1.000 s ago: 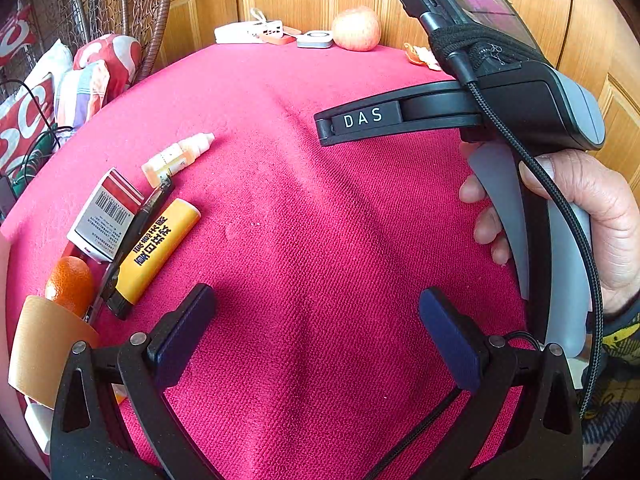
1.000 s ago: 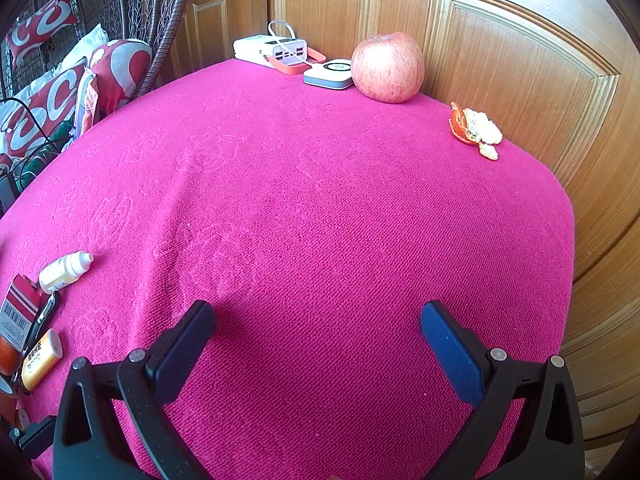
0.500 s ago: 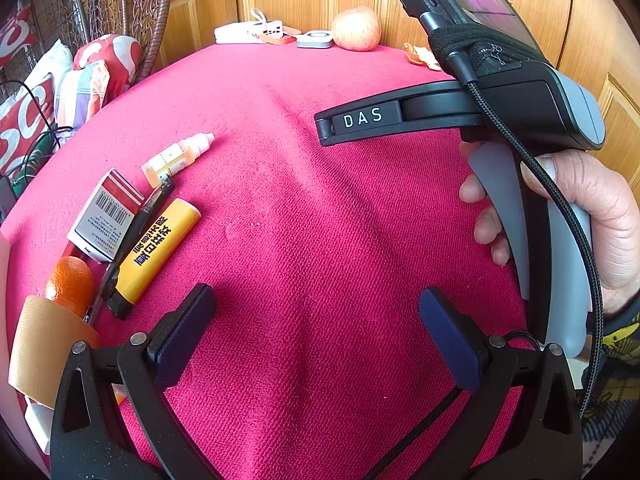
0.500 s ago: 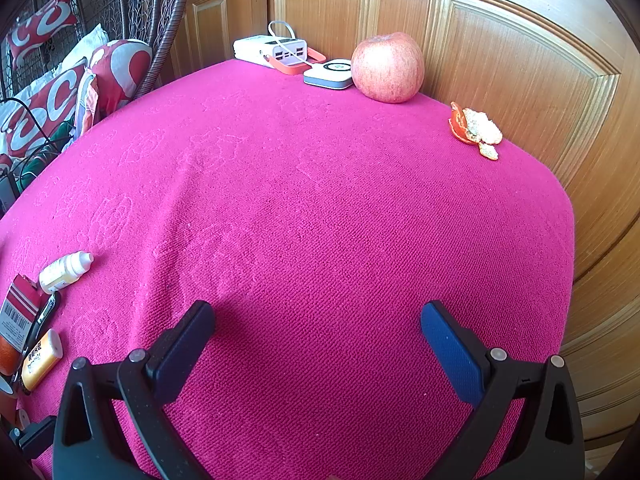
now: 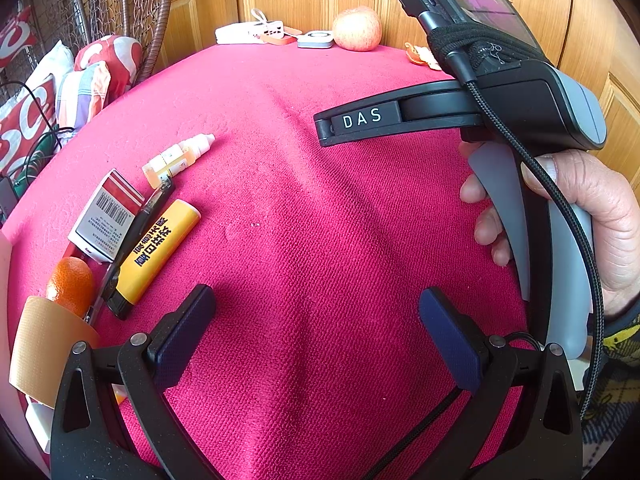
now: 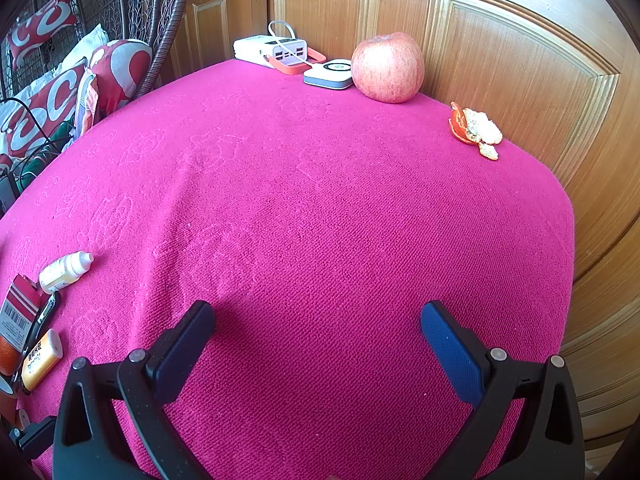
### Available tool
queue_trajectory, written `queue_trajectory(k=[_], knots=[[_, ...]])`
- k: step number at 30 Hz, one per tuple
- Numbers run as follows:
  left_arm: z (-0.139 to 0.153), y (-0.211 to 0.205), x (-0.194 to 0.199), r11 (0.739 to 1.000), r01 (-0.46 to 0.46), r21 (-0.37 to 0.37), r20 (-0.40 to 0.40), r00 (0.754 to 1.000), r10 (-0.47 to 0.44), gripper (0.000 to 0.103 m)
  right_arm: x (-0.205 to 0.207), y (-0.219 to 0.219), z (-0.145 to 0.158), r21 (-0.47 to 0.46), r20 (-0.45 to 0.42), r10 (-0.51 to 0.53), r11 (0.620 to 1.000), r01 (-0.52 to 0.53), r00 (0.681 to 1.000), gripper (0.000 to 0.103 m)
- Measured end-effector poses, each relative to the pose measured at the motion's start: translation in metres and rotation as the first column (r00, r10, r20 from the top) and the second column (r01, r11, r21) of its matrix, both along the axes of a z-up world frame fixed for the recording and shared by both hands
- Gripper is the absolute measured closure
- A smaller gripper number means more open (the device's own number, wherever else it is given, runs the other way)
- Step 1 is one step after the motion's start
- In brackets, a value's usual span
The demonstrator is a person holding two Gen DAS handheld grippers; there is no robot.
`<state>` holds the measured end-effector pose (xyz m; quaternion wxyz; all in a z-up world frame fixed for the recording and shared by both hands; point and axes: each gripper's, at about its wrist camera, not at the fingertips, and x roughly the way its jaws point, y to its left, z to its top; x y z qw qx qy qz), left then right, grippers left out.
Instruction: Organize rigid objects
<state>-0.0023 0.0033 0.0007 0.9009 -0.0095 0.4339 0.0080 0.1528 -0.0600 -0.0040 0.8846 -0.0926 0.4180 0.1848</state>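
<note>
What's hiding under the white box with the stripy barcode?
A black pen pokes out beside and partly beneath the box, and an orange sits at its near end on the red cloth. Anything else beneath is covered.

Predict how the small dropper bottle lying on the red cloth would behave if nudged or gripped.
The dropper bottle lies on its side and looks round, so it would probably roll. It seems small and plastic, likely light. Its smooth body might slip between hard tongs.
</note>
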Motion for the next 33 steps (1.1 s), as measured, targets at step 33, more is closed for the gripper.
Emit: queue_trajectory(k=[33], knots=[[0.153, 0.098, -0.134, 0.920, -0.370, -0.128, 0.409, 0.826, 0.389, 0.000, 0.000, 0.000, 0.000, 0.000, 0.000, 0.000, 1.000, 0.000, 1.000, 0.000]])
